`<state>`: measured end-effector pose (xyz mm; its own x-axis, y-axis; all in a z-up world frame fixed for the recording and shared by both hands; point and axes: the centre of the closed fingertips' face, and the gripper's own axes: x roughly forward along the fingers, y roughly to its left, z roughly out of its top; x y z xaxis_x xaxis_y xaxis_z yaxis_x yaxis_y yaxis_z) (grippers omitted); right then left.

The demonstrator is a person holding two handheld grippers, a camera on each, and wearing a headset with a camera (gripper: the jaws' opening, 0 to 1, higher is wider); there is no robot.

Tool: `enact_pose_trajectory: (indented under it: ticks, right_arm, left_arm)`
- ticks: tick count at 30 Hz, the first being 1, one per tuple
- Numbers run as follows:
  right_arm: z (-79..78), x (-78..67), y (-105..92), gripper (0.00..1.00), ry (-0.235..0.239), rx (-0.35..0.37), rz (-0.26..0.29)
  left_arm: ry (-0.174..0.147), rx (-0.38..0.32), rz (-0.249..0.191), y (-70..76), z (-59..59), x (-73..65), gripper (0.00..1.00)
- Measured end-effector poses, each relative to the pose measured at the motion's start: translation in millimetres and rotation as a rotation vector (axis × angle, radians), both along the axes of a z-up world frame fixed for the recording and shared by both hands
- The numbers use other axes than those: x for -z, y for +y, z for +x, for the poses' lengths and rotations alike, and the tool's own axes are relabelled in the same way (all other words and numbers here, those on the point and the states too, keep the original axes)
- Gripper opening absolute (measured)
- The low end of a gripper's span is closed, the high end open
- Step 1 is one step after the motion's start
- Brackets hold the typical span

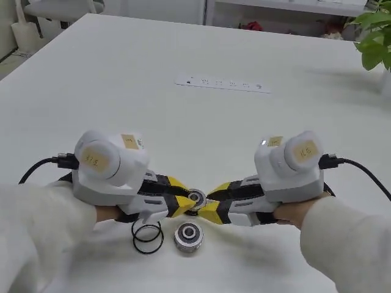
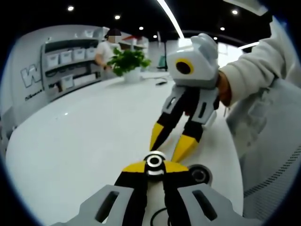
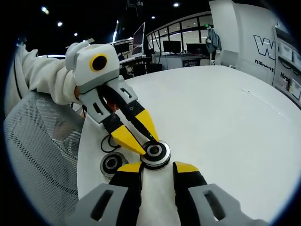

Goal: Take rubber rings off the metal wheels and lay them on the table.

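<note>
Head view looks down on the table (image 1: 256, 55); gripper views (close, facing each other) share the wheel (image 3: 155, 153).

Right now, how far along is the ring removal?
Done: two rubber rings lie on the table. In hand: left gripper is shut on a wheel, right gripper open at its rim. Left: the dark ring apparently on that wheel; whether the second wheel is stripped, I cannot tell.

Held wheel (image 1: 196, 196) was mostly hidden by left gripper (image 1: 188, 199) tips; its rim state couldn't be told. Second wheel (image 2: 200, 174) partly covered. Plant (image 1: 374, 36) cropped at edge. Power strip (image 1: 223, 84) markings too small.
</note>
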<state>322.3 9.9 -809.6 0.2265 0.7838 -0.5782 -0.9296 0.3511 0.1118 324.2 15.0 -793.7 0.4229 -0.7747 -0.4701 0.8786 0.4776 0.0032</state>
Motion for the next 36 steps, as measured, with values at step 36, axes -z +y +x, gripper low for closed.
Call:
enact_pose_trajectory:
  ticks: [36]
  right_arm:
    - [5.5, -2.5, -12.8, 0.00, 0.047, 0.073, -0.004]
  left_arm:
    - [0.002, -0.011, 0.004, 1.6, 0.4, -0.2, 0.11]
